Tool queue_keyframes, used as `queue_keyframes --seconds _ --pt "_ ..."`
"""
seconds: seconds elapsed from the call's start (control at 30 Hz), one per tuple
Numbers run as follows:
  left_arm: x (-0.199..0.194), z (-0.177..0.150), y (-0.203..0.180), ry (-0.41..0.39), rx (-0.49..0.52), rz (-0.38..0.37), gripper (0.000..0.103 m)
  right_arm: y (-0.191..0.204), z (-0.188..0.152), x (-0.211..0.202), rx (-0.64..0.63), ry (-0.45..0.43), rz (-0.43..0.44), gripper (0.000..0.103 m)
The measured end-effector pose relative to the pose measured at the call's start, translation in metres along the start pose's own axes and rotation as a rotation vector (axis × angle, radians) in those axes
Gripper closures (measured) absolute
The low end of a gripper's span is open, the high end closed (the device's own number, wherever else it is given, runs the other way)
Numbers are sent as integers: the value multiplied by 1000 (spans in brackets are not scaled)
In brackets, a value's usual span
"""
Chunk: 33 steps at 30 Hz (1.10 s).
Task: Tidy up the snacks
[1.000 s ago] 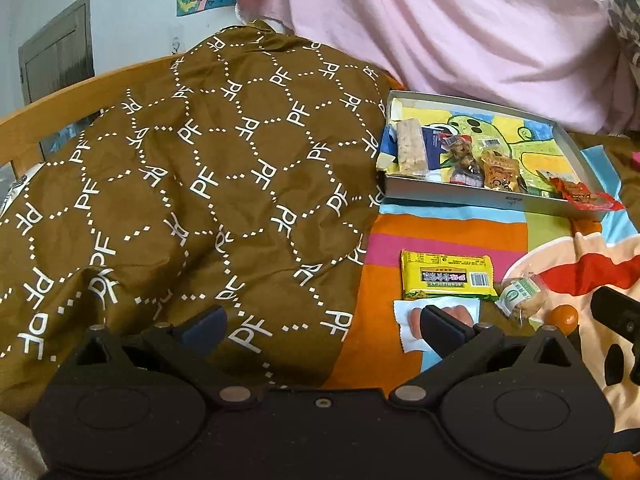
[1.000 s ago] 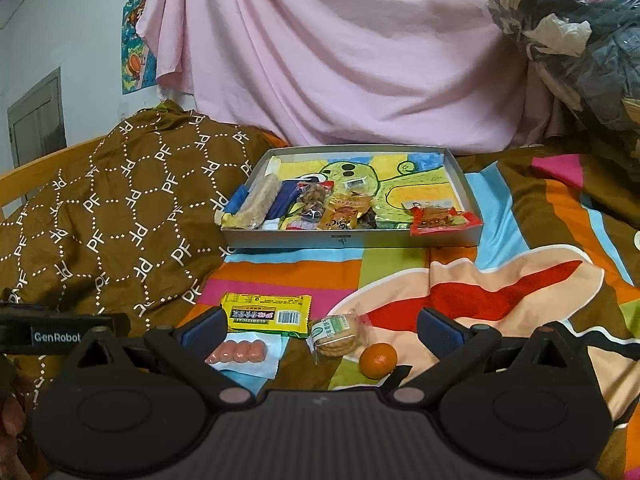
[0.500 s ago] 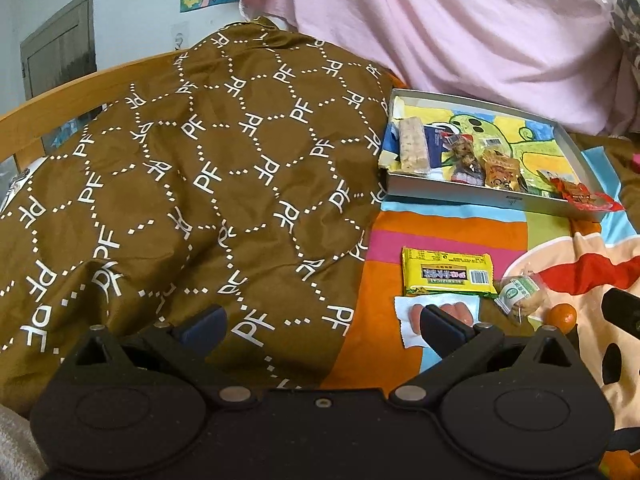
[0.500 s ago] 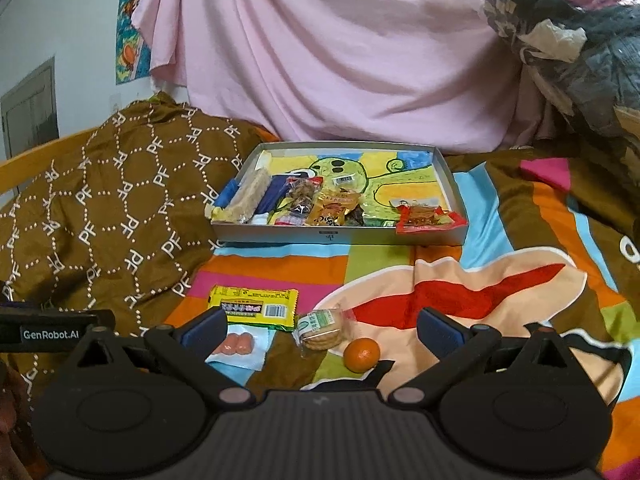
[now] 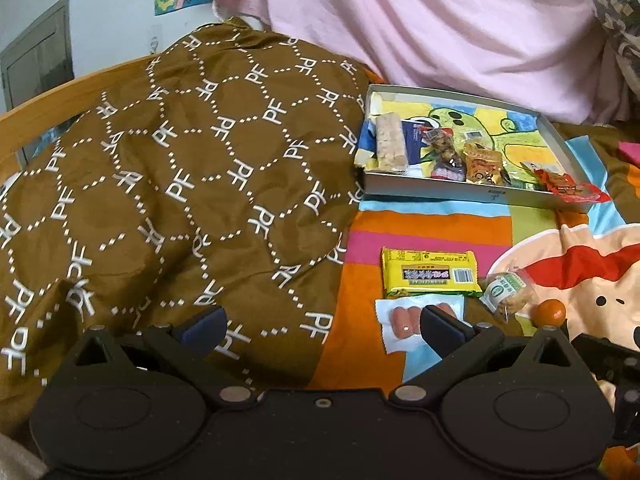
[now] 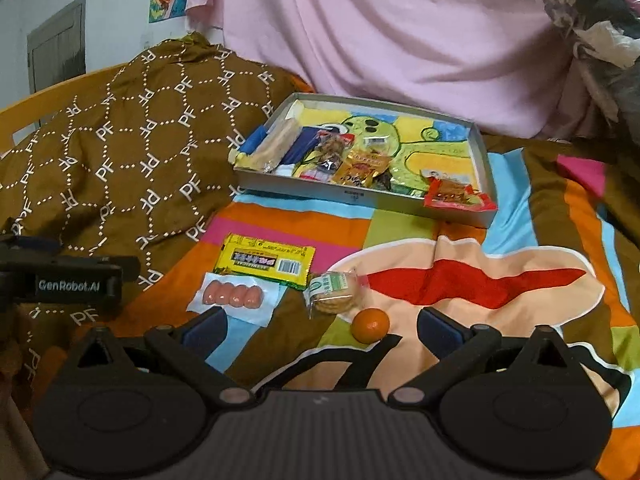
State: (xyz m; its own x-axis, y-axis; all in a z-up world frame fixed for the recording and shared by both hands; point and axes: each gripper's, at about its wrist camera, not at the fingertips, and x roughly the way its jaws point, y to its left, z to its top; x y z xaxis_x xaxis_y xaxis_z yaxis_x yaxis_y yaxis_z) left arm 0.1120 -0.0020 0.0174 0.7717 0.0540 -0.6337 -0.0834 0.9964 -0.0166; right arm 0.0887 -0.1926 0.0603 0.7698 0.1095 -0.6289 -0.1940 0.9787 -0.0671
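On the striped bedspread lie a yellow snack bar (image 6: 264,261), a sausage pack (image 6: 231,295), a bagged biscuit (image 6: 334,293) and a small orange (image 6: 370,325). A grey tray (image 6: 362,197) farther back holds several snacks, with a red packet (image 6: 456,197) draped over its front right rim. My right gripper (image 6: 322,326) is open just short of the orange, nothing between its fingers. My left gripper (image 5: 322,326) is open too, low over the brown quilt, its right finger overlapping the sausage pack (image 5: 404,320). The same bar (image 5: 430,272), biscuit (image 5: 508,294), orange (image 5: 550,312) and tray (image 5: 472,194) show in the left view.
A brown patterned quilt (image 5: 180,168) is heaped on the left. A pink sheet (image 6: 380,40) hangs behind the tray. A bundle of dark patterned fabric (image 6: 592,16) sits at the upper right. A wooden bed rail (image 5: 52,104) runs along the far left.
Both grippers have shifted a little; the tray and loose snacks now sit slightly differently in view, with the right gripper's view turned more toward the left. Both stay open and empty.
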Motion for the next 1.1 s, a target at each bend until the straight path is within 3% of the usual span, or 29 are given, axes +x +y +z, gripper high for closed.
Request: queue_keyframes --seconds 0.17,0.37,0.53,0.87,1.0,1.1 --pt "10 9 -5 -12 50 -26 1 -2 4 6 -15 14 10 0" --pt "25 22 -5 -18 36 -84 1 -4 6 15 -30 36 25 0" --pt "39 27 -10 -4 74 -128 1 -9 11 19 -107 43 41 0" --pt "66 28 -34 -56 329 -209 1 -47 22 47 -157 79 67 0" --pt "82 29 -35 -21 298 -263 1 -58 24 68 -171 124 107 0" --pt "95 30 -38 6 270 -298 1 -56 24 85 -255 160 108 0"
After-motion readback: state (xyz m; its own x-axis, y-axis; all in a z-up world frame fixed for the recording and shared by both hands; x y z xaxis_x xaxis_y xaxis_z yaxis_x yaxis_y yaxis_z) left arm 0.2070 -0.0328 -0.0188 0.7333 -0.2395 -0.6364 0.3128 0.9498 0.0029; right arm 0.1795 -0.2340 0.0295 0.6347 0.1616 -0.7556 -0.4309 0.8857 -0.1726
